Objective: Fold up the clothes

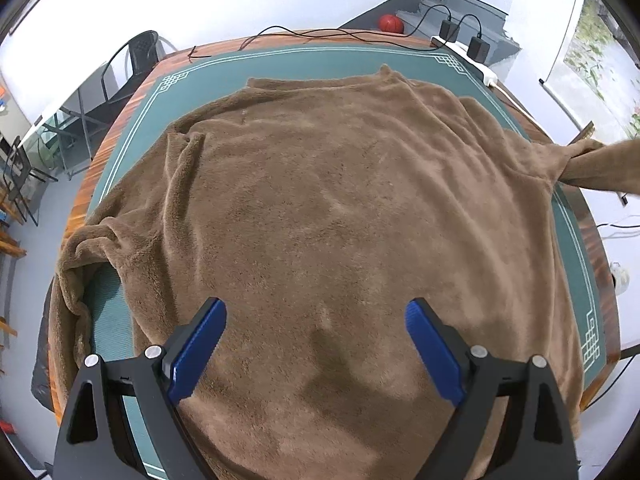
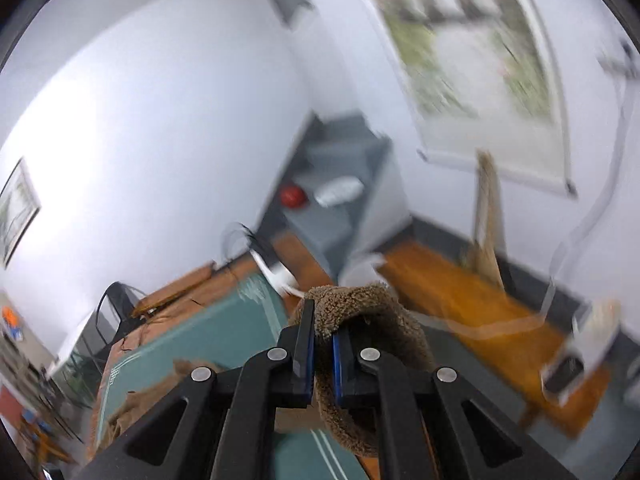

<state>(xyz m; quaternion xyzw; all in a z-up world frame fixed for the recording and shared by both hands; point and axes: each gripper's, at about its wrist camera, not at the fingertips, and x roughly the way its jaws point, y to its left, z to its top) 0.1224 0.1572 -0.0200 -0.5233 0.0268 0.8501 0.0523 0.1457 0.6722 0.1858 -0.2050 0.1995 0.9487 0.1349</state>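
A brown fleece garment (image 1: 320, 208) lies spread over the green table mat (image 1: 280, 64) and covers most of it. Its left sleeve (image 1: 80, 264) hangs over the left table edge. Its right sleeve (image 1: 592, 164) is pulled out taut past the right edge. My left gripper (image 1: 316, 320) is open and empty, hovering over the garment's near part. My right gripper (image 2: 324, 332) is shut on the brown sleeve end (image 2: 360, 308) and holds it up in the air beside the table; the view is motion-blurred.
A white power strip (image 1: 472, 56) with black adapters and cables lies at the table's far right corner. A black chair (image 1: 132, 64) stands at the far left. Grey steps with a red ball (image 1: 390, 22) are behind the table. A wall scroll (image 1: 592, 60) hangs at right.
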